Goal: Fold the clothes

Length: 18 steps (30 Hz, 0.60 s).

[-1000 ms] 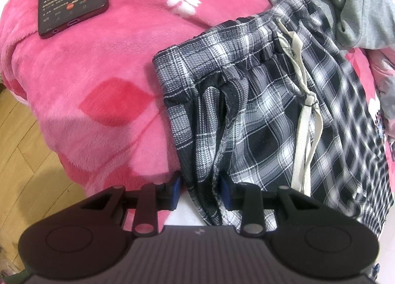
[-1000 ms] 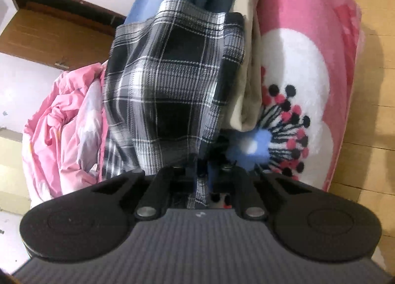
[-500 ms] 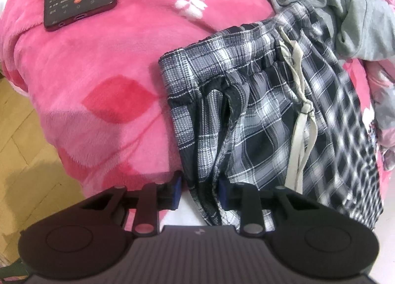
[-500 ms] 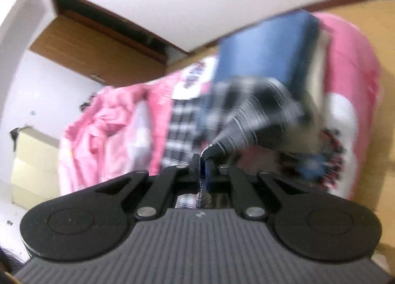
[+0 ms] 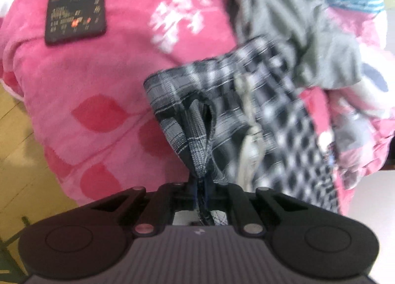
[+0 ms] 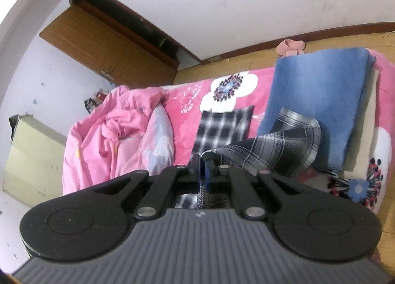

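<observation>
Both grippers are now lifting the plaid shorts (image 5: pixel 222 101) off the pink blanket's (image 5: pixel 103 86) near edge: left gripper (image 5: pixel 203 185) pinching the waistband corner, right gripper (image 6: pixel 202 164) clamping the hem, readying a fold.

I count two grippers, left gripper (image 5: pixel 203 191) and right gripper (image 6: pixel 202 167); one plaid shorts (image 5: pixel 209 101); one phone (image 5: pixel 75 2), upper left; one grey garment (image 5: pixel 308 24); one folded blue jeans (image 6: pixel 318 101), right; one pink quilt (image 6: pixel 111 135).
</observation>
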{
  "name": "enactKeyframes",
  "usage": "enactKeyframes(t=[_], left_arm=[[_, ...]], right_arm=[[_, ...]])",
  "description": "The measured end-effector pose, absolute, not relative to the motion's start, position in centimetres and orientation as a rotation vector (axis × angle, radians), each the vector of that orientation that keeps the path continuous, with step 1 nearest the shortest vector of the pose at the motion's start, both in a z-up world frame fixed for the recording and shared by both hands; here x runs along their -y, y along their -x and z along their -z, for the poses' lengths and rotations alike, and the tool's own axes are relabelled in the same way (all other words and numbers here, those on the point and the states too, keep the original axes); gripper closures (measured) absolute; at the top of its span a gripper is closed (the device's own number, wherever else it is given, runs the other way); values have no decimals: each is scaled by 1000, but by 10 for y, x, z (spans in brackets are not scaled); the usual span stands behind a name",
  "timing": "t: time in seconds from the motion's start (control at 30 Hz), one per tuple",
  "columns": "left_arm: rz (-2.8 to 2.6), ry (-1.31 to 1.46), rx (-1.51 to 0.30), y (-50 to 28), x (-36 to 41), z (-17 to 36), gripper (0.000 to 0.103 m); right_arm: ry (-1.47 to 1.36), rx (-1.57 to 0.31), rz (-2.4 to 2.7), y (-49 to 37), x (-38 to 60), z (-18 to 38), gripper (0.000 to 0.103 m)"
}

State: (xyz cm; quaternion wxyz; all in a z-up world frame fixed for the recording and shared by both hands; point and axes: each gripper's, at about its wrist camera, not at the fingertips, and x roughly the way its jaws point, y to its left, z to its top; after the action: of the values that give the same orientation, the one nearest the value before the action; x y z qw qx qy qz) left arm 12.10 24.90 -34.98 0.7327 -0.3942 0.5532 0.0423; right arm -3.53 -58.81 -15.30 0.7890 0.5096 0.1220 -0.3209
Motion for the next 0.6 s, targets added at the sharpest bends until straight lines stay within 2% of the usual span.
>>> enactKeyframes(t=[0.03, 0.1, 0.37, 0.6], left_arm=[[-92, 876, -1196, -123, -249, 342, 98], [-89, 903, -1151, -175, -247, 341, 98], [-120, 981, -1021, -206, -203, 297, 98], [-172, 919, -949, -308, -149, 324, 98]], right_arm=[[-1090, -259, 698, 31, 589, 150, 101], [-1076, -251, 708, 21, 592, 143, 101], [-1014, -270, 675, -70, 625, 133, 101], [-939, -391, 624, -204, 668, 170, 101]])
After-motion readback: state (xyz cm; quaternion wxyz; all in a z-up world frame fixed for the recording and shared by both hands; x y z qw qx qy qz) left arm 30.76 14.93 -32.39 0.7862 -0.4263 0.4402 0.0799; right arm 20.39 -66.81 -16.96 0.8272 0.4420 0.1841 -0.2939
